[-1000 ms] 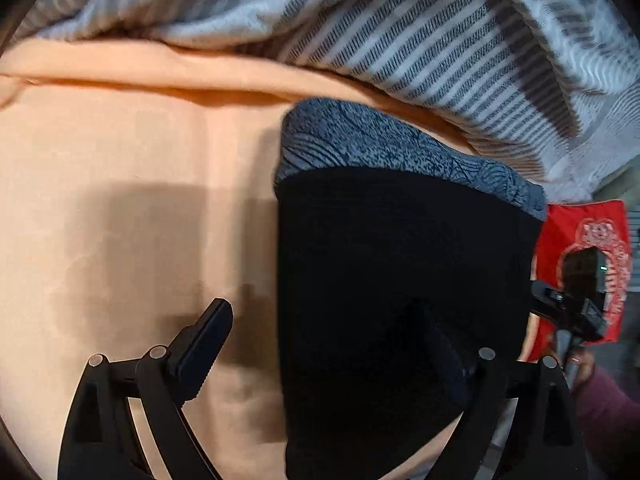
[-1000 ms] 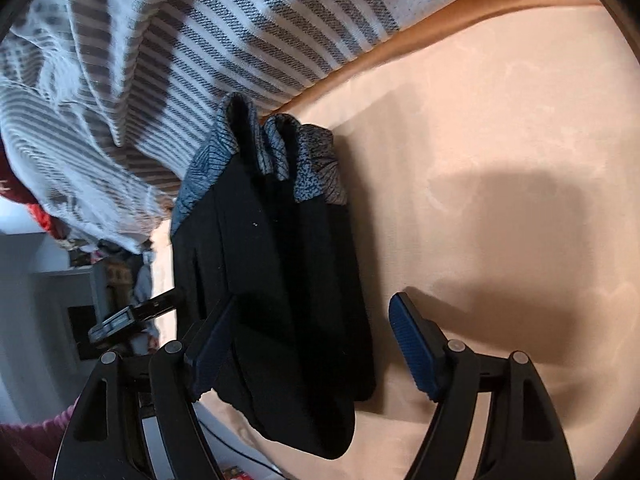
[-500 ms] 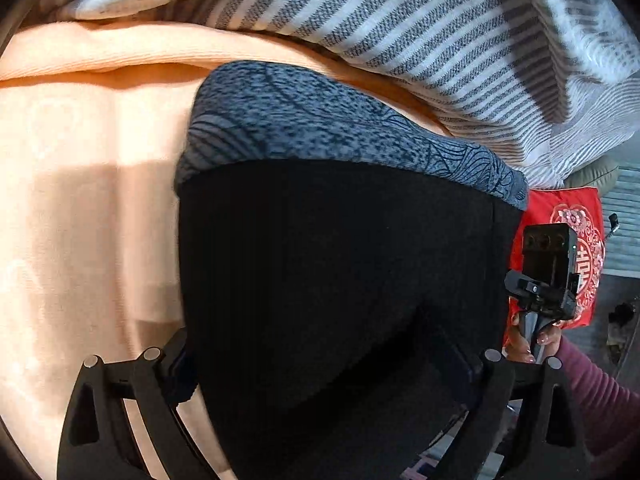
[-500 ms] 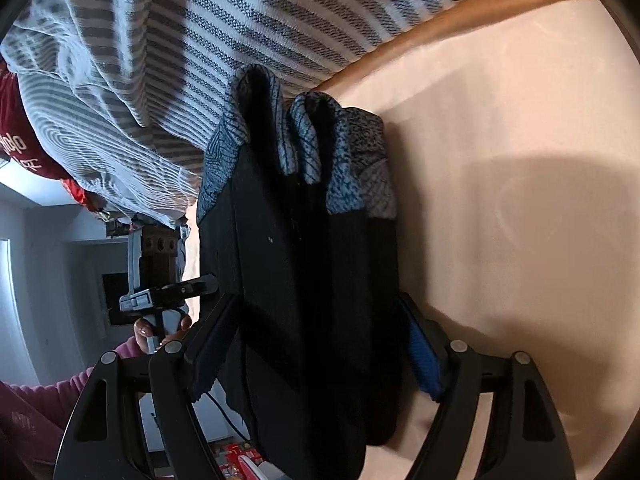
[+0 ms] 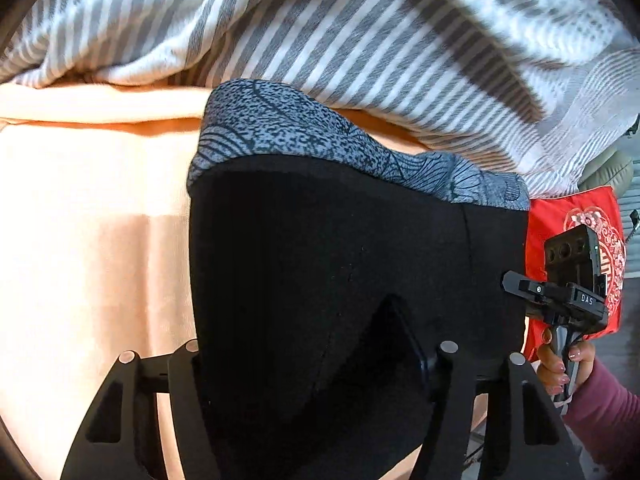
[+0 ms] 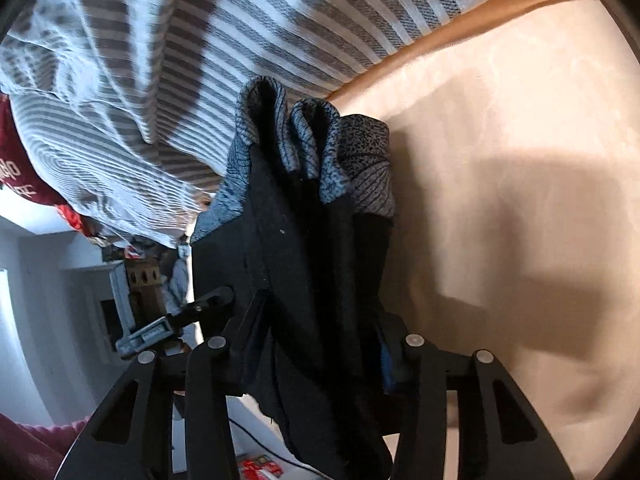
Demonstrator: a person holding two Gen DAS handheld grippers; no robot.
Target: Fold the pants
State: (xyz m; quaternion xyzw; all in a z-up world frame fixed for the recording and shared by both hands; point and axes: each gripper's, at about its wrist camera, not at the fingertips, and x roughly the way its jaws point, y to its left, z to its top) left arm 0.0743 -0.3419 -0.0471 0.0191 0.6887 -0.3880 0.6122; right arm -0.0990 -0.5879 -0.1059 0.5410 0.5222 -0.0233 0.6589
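Left gripper (image 5: 308, 364), left wrist view: black two-finger tool, jaws closing, black fabric of the pants (image 5: 352, 264) bunched between them; the pads are hidden by the cloth, which drapes over both fingers. Pants: black body, grey-blue patterned waistband (image 5: 320, 140) at the far end, lying on the peach bedsheet (image 5: 88, 240) close to the sheet's far edge. Striped grey-and-white blanket (image 5: 340, 32): heaped along that far edge, just behind the waistband. Right gripper (image 5: 568, 292): seen from outside at the pants' right side, its handle in a hand (image 5: 560, 360) with a maroon sleeve (image 5: 604, 416). Red printed cloth (image 5: 572, 248): behind that tool, off the bed.

Right gripper (image 6: 316, 344), right wrist view: jaws closing on the folded pants (image 6: 312, 280), several dark layers stacked between the fingers; a blue pad shows at the right finger against the cloth. Waistband (image 6: 344, 156): folded into loops, pointing toward the striped blanket (image 6: 200, 60). Bedsheet (image 6: 500, 160): bare to the right of the pants, with shadows across it. Left gripper (image 6: 176, 320): partly visible at the pants' left side, beyond the bed's edge.
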